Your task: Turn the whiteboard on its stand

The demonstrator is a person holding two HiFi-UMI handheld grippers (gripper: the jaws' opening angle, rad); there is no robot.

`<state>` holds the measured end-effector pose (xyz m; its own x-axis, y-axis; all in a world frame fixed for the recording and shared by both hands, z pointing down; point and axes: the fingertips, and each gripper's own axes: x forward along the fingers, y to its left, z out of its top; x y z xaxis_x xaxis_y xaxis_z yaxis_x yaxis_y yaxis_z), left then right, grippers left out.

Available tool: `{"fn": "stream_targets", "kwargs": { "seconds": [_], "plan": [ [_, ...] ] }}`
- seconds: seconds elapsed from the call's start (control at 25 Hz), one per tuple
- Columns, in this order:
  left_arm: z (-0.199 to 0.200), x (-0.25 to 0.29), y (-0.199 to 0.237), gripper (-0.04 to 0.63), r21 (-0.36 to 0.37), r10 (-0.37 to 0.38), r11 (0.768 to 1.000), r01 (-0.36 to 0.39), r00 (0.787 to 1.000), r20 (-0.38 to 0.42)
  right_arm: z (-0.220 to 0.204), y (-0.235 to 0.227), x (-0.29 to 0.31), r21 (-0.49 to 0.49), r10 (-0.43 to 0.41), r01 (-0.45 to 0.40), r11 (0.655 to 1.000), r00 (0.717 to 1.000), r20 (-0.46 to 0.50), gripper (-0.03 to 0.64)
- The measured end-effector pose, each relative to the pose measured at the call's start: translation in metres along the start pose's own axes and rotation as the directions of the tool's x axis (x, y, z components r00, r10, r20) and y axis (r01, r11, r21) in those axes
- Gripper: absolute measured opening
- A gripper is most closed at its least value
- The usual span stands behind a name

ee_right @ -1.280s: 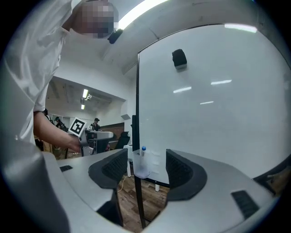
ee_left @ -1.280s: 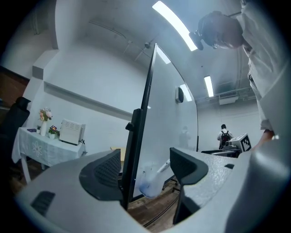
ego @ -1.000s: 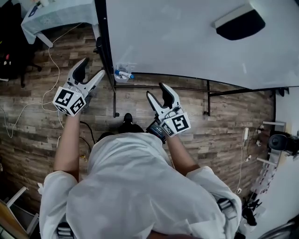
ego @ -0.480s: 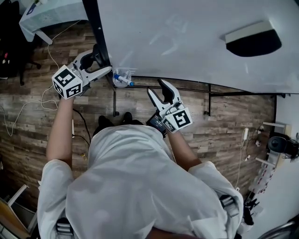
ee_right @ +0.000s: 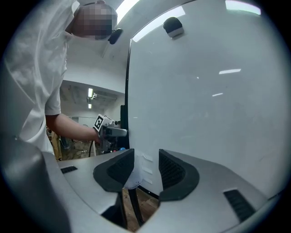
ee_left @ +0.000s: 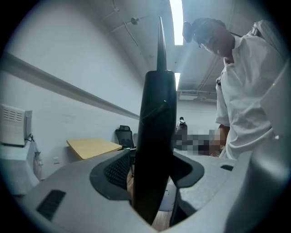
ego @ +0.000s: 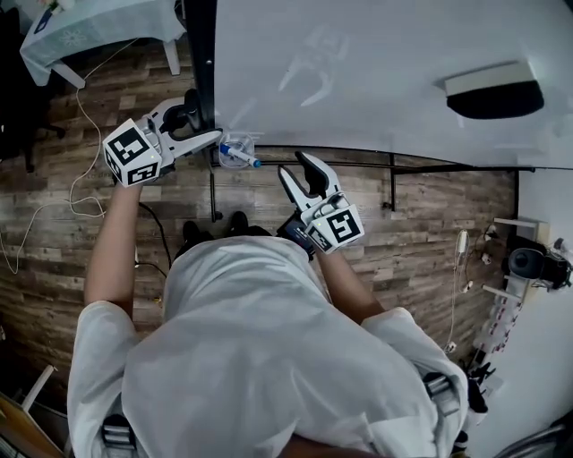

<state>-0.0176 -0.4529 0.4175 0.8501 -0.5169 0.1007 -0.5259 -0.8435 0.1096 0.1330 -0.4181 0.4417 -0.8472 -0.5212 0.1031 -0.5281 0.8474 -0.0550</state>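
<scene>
The whiteboard (ego: pixel 376 72) fills the top of the head view, its white face tilted toward me, with a black eraser (ego: pixel 494 89) stuck on it. My left gripper (ego: pixel 199 121) straddles the board's black left frame edge (ego: pixel 200 54). In the left gripper view that black edge (ee_left: pixel 157 118) stands between the closing jaws, and a slim gap shows at the left pad. My right gripper (ego: pixel 298 170) hovers just under the board's bottom edge, jaws closing on nothing. The right gripper (ee_right: pixel 145 170) faces the board's white face (ee_right: pixel 204 100).
A clear pen tray with a blue marker (ego: pixel 235 152) hangs at the board's lower left corner. The black stand rails (ego: pixel 391 183) run under the board over the wood floor. A cloth-covered table (ego: pixel 98 27) stands far left, with cables (ego: pixel 81 179) on the floor.
My left gripper has moved up and right onto the board's left frame edge, and its jaws have narrowed around it. The right gripper has stayed under the bottom edge, jaws slightly narrower.
</scene>
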Motion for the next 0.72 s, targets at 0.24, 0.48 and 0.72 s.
{"fn": "stream_targets", "kwargs": {
  "seconds": [0.24,0.48,0.72],
  "plan": [
    [0.0,0.001,-0.004,0.193,0.02,-0.053,0.998,0.053,0.999,-0.011,0.003,0.0,0.01,-0.01,-0.016,0.016,1.0,1.0,0.002,0.156],
    [0.0,0.001,-0.003,0.184,0.038,-0.004,0.999,0.005,1.0,-0.017,0.002,0.001,0.013,-0.028,-0.016,0.016,0.999,1.0,-0.017,0.129],
    [0.0,0.0,-0.003,0.179,0.063,0.003,0.998,-0.001,0.999,-0.035,0.004,0.002,0.014,-0.034,-0.01,0.009,0.999,1.0,-0.015,0.117]
  ]
}}
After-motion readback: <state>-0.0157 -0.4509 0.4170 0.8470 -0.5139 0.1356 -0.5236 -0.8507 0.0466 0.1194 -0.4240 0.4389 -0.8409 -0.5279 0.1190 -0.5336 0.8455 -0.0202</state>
